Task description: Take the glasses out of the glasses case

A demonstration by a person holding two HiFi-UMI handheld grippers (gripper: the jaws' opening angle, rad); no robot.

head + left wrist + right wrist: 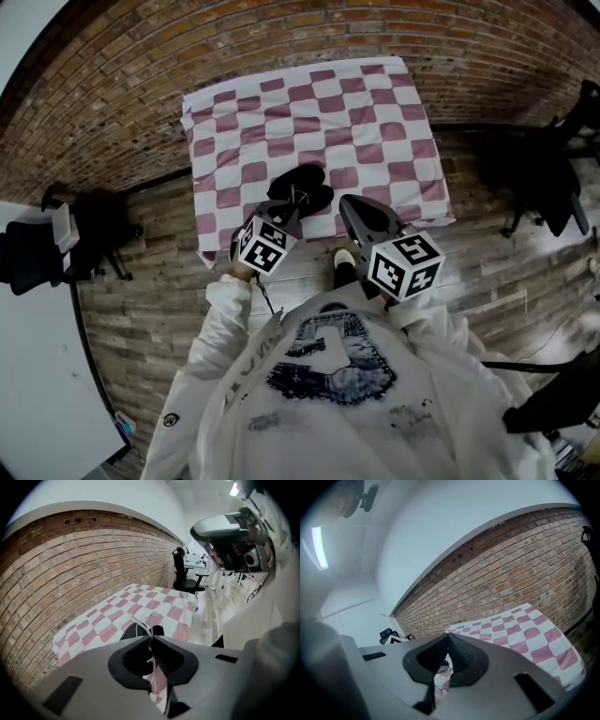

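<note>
Glasses (148,626) hang pinched by their thin frame in our left gripper (151,638), just over the open case (302,186) on the table (375,112). Our right gripper (449,637) is closed on nothing. We lift slowly with a steady pinch so the arms clear the case.

Soft, even indoor light leaves only faint shadows, a lamp (318,545) glares pale at the right gripper view's left edge, and all views bow strongly toward dark, blurred corners, curving the wall (112,84).
</note>
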